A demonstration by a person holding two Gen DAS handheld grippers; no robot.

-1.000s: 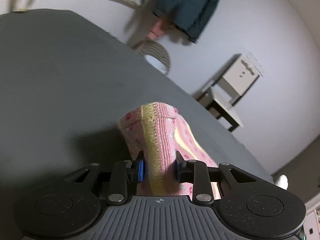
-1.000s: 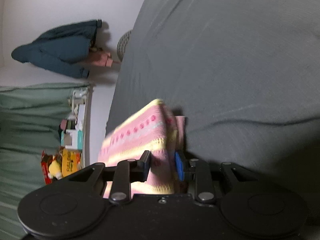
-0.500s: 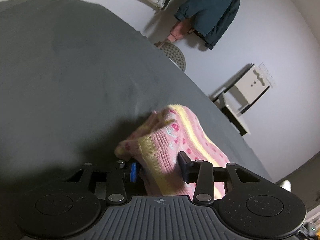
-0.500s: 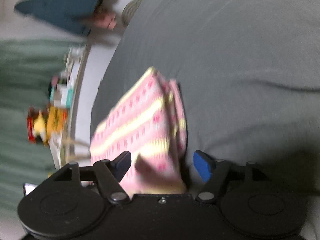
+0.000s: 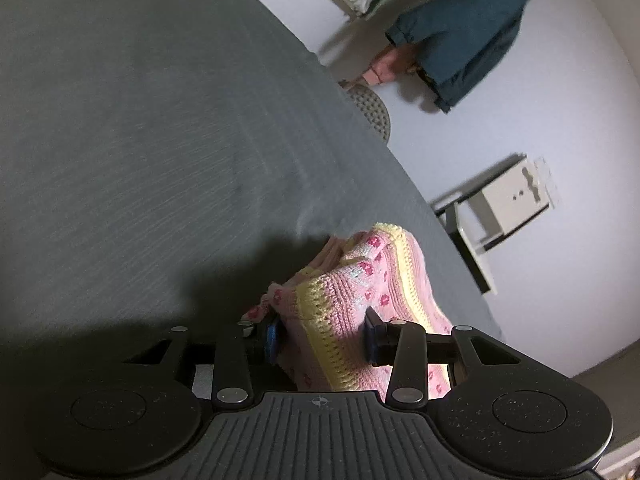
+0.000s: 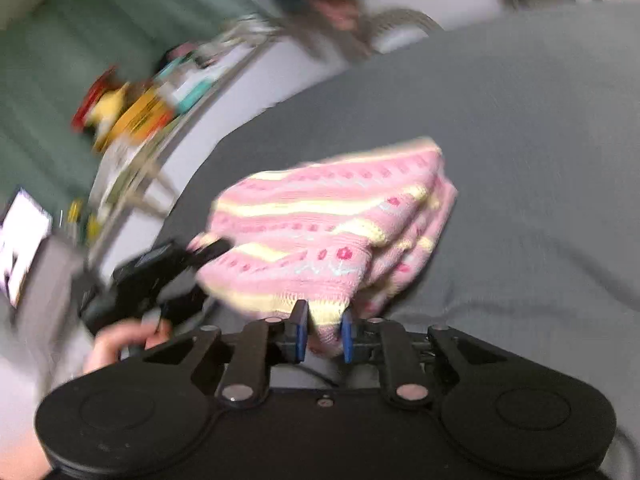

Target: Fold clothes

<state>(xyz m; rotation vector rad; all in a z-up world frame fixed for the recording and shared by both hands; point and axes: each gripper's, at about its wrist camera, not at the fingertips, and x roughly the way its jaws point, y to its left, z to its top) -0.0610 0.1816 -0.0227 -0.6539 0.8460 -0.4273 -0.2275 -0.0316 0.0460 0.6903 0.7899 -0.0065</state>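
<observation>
A pink and yellow knitted garment [image 5: 360, 280] lies folded in layers on the grey bed cover [image 5: 160, 160]. My left gripper [image 5: 322, 340] is open, its blue pads spread wide with the garment's edge lying loosely between them. In the blurred right wrist view the garment [image 6: 320, 220] bulges up off the cover [image 6: 520, 120]. My right gripper [image 6: 323, 336] is shut on its near yellow-edged corner. The left gripper [image 6: 200, 252] shows at the garment's left edge, held by a hand [image 6: 116, 340].
A dark teal jacket [image 5: 472, 28] hangs on the white wall beyond the bed. A round woven basket [image 5: 372, 110] and a white side table [image 5: 508, 204] stand past the bed's far edge. A cluttered shelf [image 6: 132, 116] and a green curtain [image 6: 80, 40] lie to the left.
The left gripper let go of the garment and its fingers spread. The right gripper opened wide half a second ago and has shut again on a corner; its view swung round.
</observation>
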